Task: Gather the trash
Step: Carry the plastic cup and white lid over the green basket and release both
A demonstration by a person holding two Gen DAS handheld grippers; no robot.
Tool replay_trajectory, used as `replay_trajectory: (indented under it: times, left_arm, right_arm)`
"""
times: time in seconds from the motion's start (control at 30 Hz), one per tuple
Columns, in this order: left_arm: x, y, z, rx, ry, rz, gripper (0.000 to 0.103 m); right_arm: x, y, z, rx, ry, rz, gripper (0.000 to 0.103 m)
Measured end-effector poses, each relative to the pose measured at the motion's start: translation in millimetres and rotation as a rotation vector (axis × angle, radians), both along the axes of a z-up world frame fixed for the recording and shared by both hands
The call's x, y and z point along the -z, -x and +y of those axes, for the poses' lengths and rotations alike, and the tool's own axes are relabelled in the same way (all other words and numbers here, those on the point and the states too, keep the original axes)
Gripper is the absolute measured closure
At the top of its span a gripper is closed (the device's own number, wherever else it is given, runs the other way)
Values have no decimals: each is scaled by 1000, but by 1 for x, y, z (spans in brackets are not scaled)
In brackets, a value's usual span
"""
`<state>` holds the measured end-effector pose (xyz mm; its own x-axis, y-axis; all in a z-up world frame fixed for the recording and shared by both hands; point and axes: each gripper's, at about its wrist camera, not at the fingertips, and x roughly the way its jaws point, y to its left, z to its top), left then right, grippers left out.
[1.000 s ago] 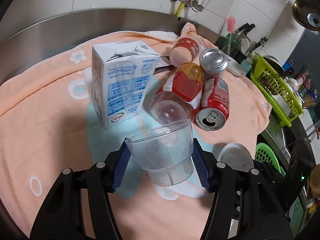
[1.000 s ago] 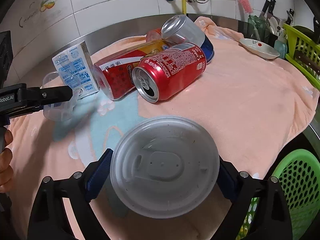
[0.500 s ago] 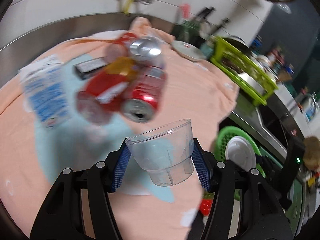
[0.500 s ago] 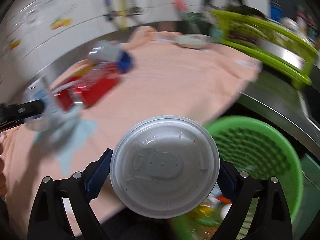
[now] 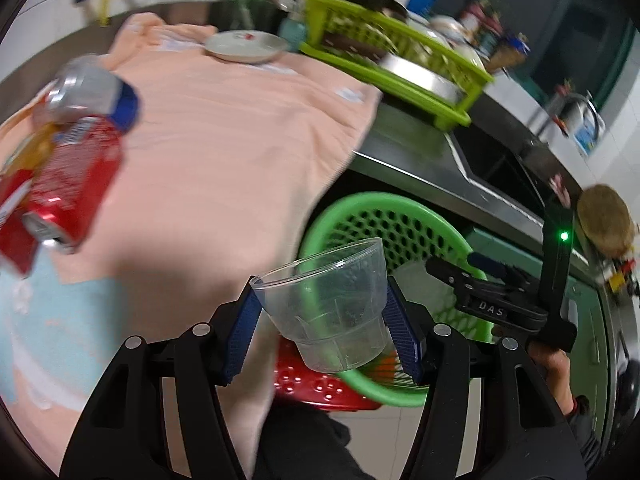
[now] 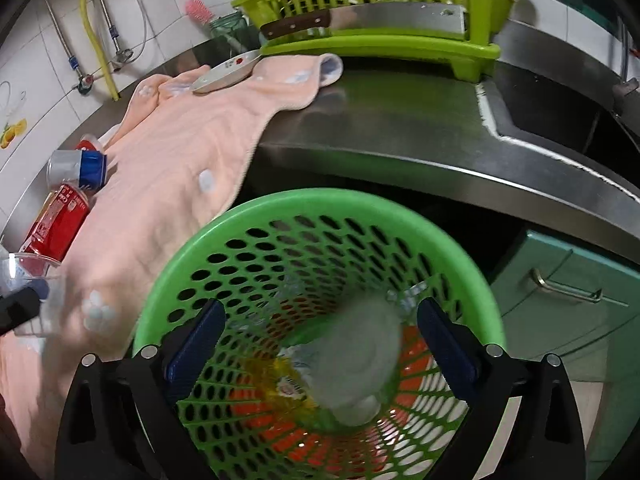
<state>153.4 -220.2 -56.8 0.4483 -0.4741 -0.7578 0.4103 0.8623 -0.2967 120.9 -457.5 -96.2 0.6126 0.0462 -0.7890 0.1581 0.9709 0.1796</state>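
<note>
My left gripper (image 5: pixel 320 300) is shut on a clear plastic cup (image 5: pixel 332 316), held upright past the counter's edge beside a green mesh basket (image 5: pixel 360 208). In the right wrist view my right gripper (image 6: pixel 320 310) hangs over the same basket (image 6: pixel 320 200). Its jaws are opening and the pads touch nothing. Below them a white round lid (image 6: pixel 356 360), blurred, drops free inside the basket onto other rubbish. A red can (image 5: pixel 68 184) and a silver-and-blue can (image 5: pixel 96 92) lie on the peach towel (image 5: pixel 224 128) at the left.
A white plate (image 5: pixel 246 44) sits at the towel's far end. A lime dish rack (image 6: pixel 380 40) with a cleaver stands on the steel counter (image 6: pixel 400 120), with a sink (image 5: pixel 500 168) beyond. The basket rests on a red stool (image 5: pixel 316 384), and green cabinets (image 6: pixel 560 280) are beside it.
Both grippers swung right, from over the towel to the basket. The right gripper let go of the lid, which now falls into the basket. The left still holds the cup.
</note>
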Motion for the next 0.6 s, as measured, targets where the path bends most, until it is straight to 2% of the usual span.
replay_trajectory:
  times: [0.27,0.47,0.5,0.53,0.6]
  left_arm:
    - [16,-5,-60,109,-44,32,41]
    - [26,-8,-80,136,-63,62,40]
    - [27,-8,-81,136,-63,69,38]
    - [28,-8,-80,136,-56,73,31]
    - [28,-7,-78,129,-60,67,29]
  right_arm:
    - [-14,16,-10,7,41,-61,10]
    - [-25,34,-25,38,34,-98,10]
    - [-27,37,-27,44,31,-103,10]
    - [-29,40,-29,49,26,-108,10]
    - [-31,44,-31,55,22,-113,10]
